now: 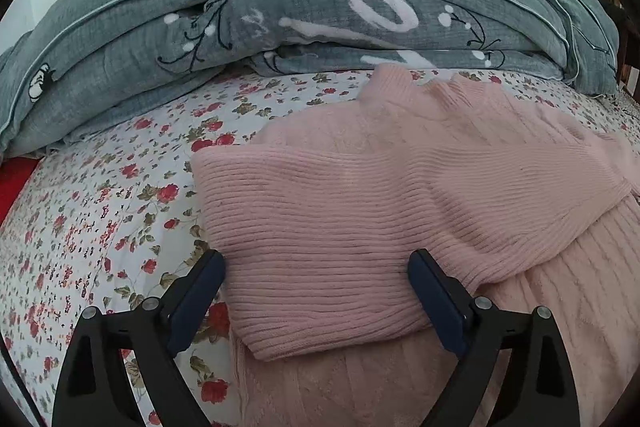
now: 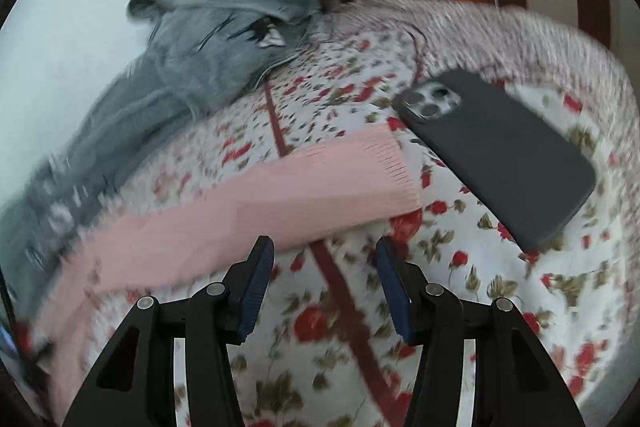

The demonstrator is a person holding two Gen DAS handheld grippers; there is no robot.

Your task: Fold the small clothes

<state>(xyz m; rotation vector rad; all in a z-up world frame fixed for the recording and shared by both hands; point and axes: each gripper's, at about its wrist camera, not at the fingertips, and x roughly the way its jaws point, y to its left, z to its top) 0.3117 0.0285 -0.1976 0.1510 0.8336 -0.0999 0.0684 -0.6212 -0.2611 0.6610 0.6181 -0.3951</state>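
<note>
The pink sweater [image 1: 400,187] lay spread on the floral bedsheet [image 1: 100,207], filling the centre and the 4 o'clock side of the left view, one ribbed sleeve [image 1: 320,227] folded across its body toward 8 o'clock. In the right view, its other sleeve [image 2: 300,195] stretched out flat toward 2 o'clock, cuff nearly touching the phone [image 2: 500,159].

The left tongs [image 1: 316,263] stood wide open, empty, straddling the folded sleeve's end, gripping nothing. The right tongs [image 2: 326,255] were open too, holding nothing, poised over bare sheet just beside the sleeve's lower edge at 6 o'clock; that picture was smeared with motion, so fine detail was hard to read.

Risks, as I judged them: the loose knit could sag and slip from a shallow pinch, undoing the folded sleeve. A grab at the outstretched cuff could catch the sheet as well, or nudge the phone lying close by at 3 o'clock, near the bed's edge. The grey blanket [image 1: 280,7], heaped at 12 o'clock just beyond the collar, could snag a fold carried that way.

The count: one sweater, two sleeves, one phone, one blanket, one sheet, two tongs.
</note>
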